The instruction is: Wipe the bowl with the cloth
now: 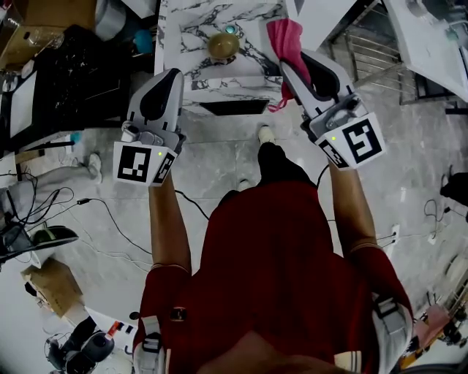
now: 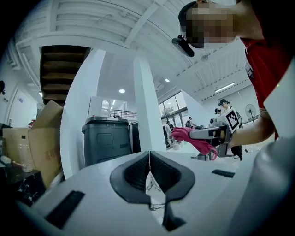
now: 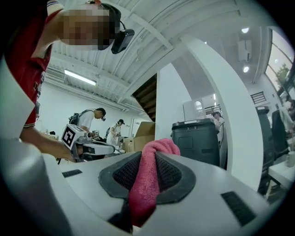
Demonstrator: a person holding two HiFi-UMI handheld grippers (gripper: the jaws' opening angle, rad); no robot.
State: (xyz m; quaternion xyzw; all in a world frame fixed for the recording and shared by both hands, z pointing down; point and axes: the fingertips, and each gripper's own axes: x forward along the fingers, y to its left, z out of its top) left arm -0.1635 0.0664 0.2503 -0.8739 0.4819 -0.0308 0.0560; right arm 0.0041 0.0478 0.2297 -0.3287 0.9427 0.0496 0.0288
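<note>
An olive-brown bowl stands on the marble-topped table, a little in from its near edge. My right gripper is shut on a pink cloth, which bunches out past the tips to the right of the bowl and hangs down below them. In the right gripper view the cloth fills the gap between the pads. My left gripper hovers at the table's near left edge, to the left of the bowl, and holds nothing. Its jaws are shut, pad against pad.
A black case and cardboard boxes lie left of the table. A small teal object sits behind the bowl. Cables run over the tiled floor. A grey bin and a white column stand ahead.
</note>
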